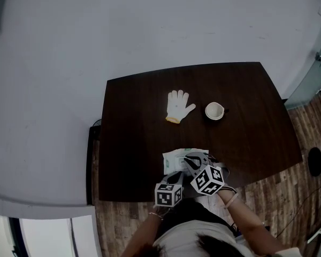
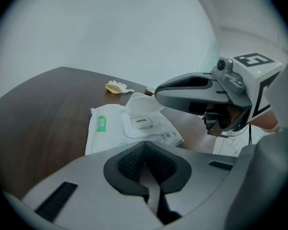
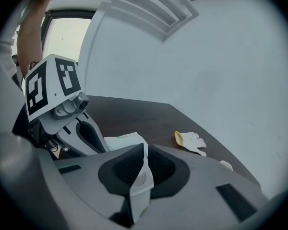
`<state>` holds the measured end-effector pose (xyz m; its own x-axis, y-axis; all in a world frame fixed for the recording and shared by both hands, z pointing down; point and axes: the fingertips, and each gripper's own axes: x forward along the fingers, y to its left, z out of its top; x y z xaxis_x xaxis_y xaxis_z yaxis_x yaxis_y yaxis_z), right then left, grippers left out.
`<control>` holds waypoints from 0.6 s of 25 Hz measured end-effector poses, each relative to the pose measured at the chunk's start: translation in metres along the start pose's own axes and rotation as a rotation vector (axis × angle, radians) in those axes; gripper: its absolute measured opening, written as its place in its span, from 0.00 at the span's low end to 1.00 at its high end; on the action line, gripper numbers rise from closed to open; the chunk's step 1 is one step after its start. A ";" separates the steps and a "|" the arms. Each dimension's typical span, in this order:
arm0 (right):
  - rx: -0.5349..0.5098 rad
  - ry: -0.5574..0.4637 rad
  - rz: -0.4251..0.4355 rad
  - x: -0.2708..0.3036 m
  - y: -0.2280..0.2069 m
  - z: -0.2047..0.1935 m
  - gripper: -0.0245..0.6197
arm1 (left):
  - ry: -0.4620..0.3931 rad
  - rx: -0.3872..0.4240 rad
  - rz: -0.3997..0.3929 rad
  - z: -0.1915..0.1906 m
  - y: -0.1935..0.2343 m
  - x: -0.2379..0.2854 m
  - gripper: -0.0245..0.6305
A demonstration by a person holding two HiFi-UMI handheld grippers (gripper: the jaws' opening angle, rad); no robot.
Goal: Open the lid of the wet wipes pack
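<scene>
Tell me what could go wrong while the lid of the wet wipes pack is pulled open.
1. The right gripper pinches only the thin lid; it might slip out or tear.
2. The wet wipes pack lies near the table's front edge, held only at its near edge by the left gripper; if that grip slips, the pack may lift or slide off.

Left gripper [image 2: 146,169]: grey moulded plastic two-jaw tool, with black ribbed pads [image 2: 129,163] and dark slots in its shell.
Right gripper [image 3: 141,172]: same grey plastic shell, with black textured pads [image 3: 119,169].
Marker cubes: white with black square markers, a left cube [image 1: 168,195] and a right cube [image 1: 207,180].
Camera lens [image 3: 81,101]: round and dark, in a grey housing under the left cube.
Wrist bands: thin and pale, a left band [image 1: 155,214] and a right band [image 1: 232,199].
Clothing: pale top [image 1: 184,237].
</scene>
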<state>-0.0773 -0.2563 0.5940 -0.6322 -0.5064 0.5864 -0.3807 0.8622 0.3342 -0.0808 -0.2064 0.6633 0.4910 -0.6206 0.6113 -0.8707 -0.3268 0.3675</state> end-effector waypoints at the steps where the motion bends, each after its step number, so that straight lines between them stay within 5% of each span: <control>1: -0.003 0.000 -0.002 0.001 -0.001 0.000 0.10 | -0.001 0.001 0.000 0.000 0.000 0.000 0.06; 15: 0.020 -0.013 -0.029 0.013 -0.026 0.006 0.10 | -0.018 -0.008 -0.010 0.002 0.000 0.000 0.06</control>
<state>-0.0794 -0.2856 0.5888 -0.6294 -0.5314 0.5669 -0.4126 0.8468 0.3356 -0.0813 -0.2075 0.6620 0.4989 -0.6300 0.5952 -0.8655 -0.3272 0.3792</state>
